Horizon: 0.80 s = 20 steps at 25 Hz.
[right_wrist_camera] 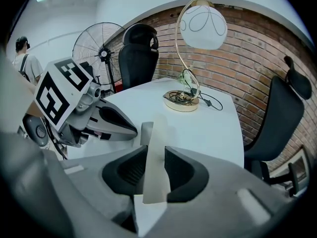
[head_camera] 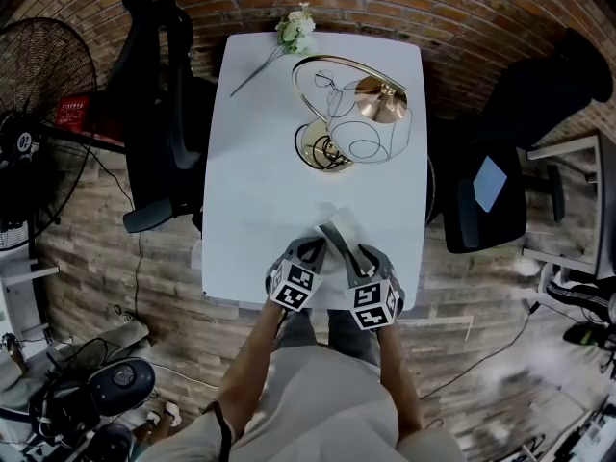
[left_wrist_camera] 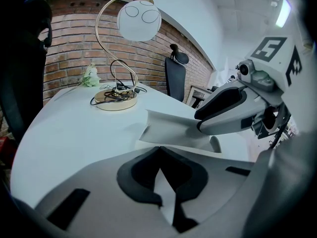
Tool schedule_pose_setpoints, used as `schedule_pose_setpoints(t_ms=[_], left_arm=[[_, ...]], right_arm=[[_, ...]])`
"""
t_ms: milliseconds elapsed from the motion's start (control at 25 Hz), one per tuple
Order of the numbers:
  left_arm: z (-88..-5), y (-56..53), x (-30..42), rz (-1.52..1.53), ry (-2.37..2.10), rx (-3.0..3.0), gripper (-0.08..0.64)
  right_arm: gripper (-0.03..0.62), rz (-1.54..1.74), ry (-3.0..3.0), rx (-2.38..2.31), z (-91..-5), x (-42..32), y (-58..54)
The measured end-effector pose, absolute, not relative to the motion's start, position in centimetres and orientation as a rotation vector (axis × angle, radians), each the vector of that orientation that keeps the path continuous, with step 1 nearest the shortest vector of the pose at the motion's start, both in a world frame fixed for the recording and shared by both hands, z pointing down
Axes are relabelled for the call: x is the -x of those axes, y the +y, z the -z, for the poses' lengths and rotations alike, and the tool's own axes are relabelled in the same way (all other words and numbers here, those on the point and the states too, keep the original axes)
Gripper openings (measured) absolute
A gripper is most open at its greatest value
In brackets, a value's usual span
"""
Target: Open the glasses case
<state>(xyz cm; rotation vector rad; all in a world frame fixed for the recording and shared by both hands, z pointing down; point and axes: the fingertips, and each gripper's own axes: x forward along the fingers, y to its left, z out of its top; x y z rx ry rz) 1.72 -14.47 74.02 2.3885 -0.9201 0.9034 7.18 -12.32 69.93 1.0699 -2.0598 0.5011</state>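
Note:
A white glasses case [head_camera: 335, 222] lies near the front edge of the white table [head_camera: 260, 162], its flap lifted. In the left gripper view the flap [left_wrist_camera: 171, 125] rises above the case body. My left gripper [left_wrist_camera: 159, 155] is shut on a thin white edge of the case, and it shows at the case's left in the head view [head_camera: 310, 250]. My right gripper [right_wrist_camera: 154, 151] is shut on the upright white flap [right_wrist_camera: 158, 133], with the pads against both its sides. That gripper sits at the case's right [head_camera: 366, 256].
A gold lamp [head_camera: 351, 114] with a white globe stands mid-table, and a white flower [head_camera: 294, 32] lies at the far edge. Black chairs [head_camera: 159, 114] [head_camera: 491, 186] flank the table. A fan [head_camera: 38, 75] stands at the left, before a brick wall.

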Motion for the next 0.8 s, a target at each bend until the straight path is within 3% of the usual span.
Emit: schedule_pose_setpoints(t_ms=[800], left_arm=[[-74.1, -14.4, -1.7, -0.907, -0.933, -2.381, 0.003]], right_arm=[[0.064, -0.492, -2.057, -1.112, -69.6, -8.4, -13.0]])
